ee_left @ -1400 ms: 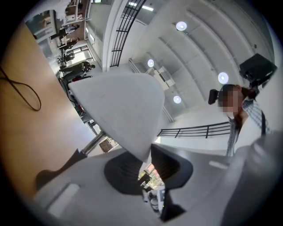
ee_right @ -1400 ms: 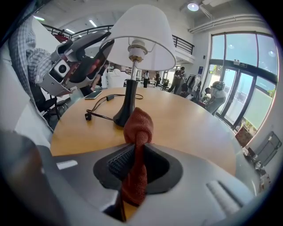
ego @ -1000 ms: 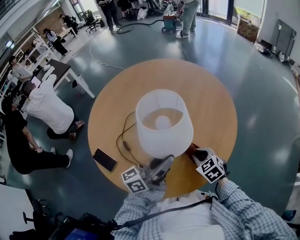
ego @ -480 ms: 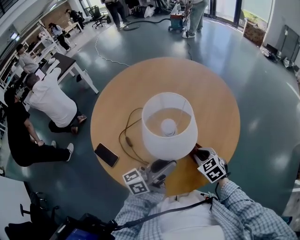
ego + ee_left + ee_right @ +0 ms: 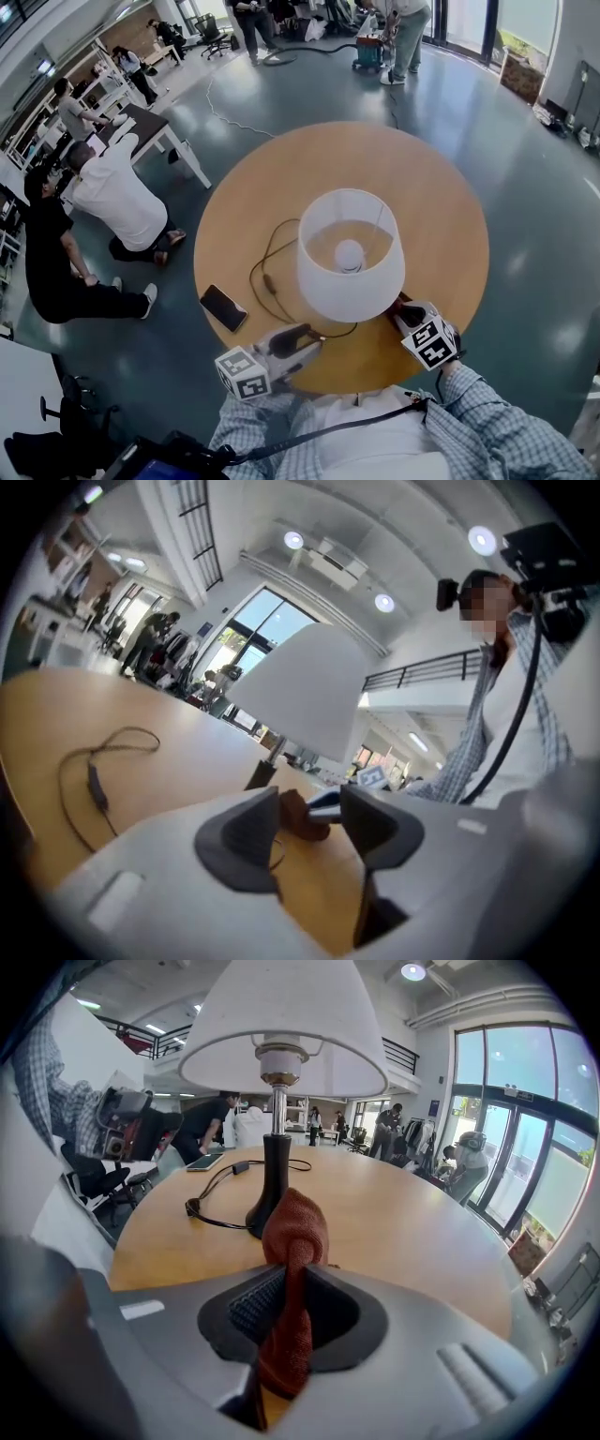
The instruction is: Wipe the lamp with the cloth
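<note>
Right gripper [image 5: 292, 1309] pinches the rust cloth [image 5: 294, 1232] — lamp [image 5: 281, 1016] stands just ahead of its jaws. Left gripper [image 5: 309, 816]: jaws just been opening, now spread, nothing between — lamp ahead, slightly left.

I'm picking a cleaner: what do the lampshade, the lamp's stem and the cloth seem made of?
Lampshade: matte white, probably fabric or paper, by its soft, even surface.
Stem: silvery metal above, by its shine; dark glossy lower part unclear.
Cloth: rust-red textile, perhaps microfibre, by its nubby weave.
</note>
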Demonstrator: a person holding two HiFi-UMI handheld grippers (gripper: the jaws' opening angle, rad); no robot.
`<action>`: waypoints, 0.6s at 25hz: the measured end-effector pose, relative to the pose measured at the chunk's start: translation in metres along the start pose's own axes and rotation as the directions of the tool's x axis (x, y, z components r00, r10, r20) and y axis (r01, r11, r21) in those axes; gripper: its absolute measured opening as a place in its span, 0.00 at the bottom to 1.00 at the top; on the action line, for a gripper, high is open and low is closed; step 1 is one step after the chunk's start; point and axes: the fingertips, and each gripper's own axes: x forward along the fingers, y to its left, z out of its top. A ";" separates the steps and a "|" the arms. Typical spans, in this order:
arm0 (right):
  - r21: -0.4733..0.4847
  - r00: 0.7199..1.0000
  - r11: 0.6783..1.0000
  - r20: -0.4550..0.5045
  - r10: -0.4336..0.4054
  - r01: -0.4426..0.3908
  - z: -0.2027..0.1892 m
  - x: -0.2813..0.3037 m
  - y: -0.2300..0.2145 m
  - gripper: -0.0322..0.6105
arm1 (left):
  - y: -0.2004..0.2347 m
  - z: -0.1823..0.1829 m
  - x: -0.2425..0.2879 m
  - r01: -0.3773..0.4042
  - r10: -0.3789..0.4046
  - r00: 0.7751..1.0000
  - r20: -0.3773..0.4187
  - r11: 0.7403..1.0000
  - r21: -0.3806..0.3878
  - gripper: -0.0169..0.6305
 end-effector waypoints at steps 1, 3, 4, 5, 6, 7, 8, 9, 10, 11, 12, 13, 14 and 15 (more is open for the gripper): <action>-0.001 1.000 1.000 -0.001 0.001 -0.001 -0.001 0.000 0.001 0.15 | 0.005 0.008 -0.005 -0.010 0.011 1.000 -0.020 0.998 0.064 0.33; -0.004 1.000 1.000 -0.004 0.004 -0.004 -0.001 0.003 0.002 0.15 | 0.012 0.033 -0.013 -0.028 0.041 0.998 -0.056 0.978 0.205 0.33; -0.007 1.000 1.000 -0.006 0.006 -0.006 0.000 0.006 0.002 0.15 | 0.014 0.047 -0.015 -0.039 0.061 0.996 -0.068 0.960 0.278 0.34; -0.010 1.000 1.000 -0.008 0.008 -0.008 0.000 0.008 0.003 0.15 | 0.014 0.062 -0.016 -0.050 0.081 0.994 -0.074 0.935 0.350 0.34; -0.011 1.000 1.000 -0.010 0.010 -0.010 0.000 0.010 0.003 0.15 | 0.014 0.076 -0.016 -0.058 0.098 0.992 -0.076 0.906 0.419 0.36; -0.012 1.000 1.000 -0.013 0.012 -0.012 0.000 0.012 0.003 0.15 | 0.012 0.090 -0.015 -0.060 0.112 0.991 -0.078 0.874 0.483 0.38; -0.012 1.000 1.000 -0.016 0.014 -0.014 -0.001 0.012 0.003 0.15 | 0.010 0.102 -0.015 -0.057 0.121 0.989 -0.084 0.838 0.543 0.38; -0.012 1.000 1.000 -0.016 0.015 -0.015 -0.001 0.013 0.004 0.15 | 0.007 0.114 -0.014 -0.047 0.128 0.987 -0.093 0.798 0.601 0.38; -0.011 1.000 1.000 -0.014 0.014 -0.014 -0.001 0.013 0.003 0.15 | 0.002 0.125 -0.012 -0.031 0.132 0.986 -0.105 0.754 0.656 0.39; -0.010 1.000 1.000 -0.013 0.013 -0.013 0.000 0.011 0.003 0.15 | -0.003 0.135 -0.010 -0.009 0.134 0.983 -0.123 0.711 0.704 0.39; -0.008 1.000 1.000 -0.013 0.013 -0.013 -0.001 0.011 0.003 0.15 | -0.011 0.143 -0.007 0.021 0.133 0.980 -0.148 0.669 0.743 0.40; -0.003 1.000 1.000 -0.014 0.015 -0.015 -0.003 0.011 0.004 0.15 | -0.019 0.150 -0.003 0.057 0.131 0.975 -0.178 0.630 0.775 0.40; 0.000 1.000 1.000 -0.015 0.018 -0.018 -0.004 0.011 0.005 0.15 | -0.027 0.154 0.000 0.097 0.131 0.968 -0.214 0.591 0.801 0.40; -0.003 1.000 1.000 -0.016 0.018 -0.018 -0.005 0.012 0.005 0.15 | -0.034 0.157 0.003 0.142 0.135 0.957 -0.256 0.553 0.821 0.40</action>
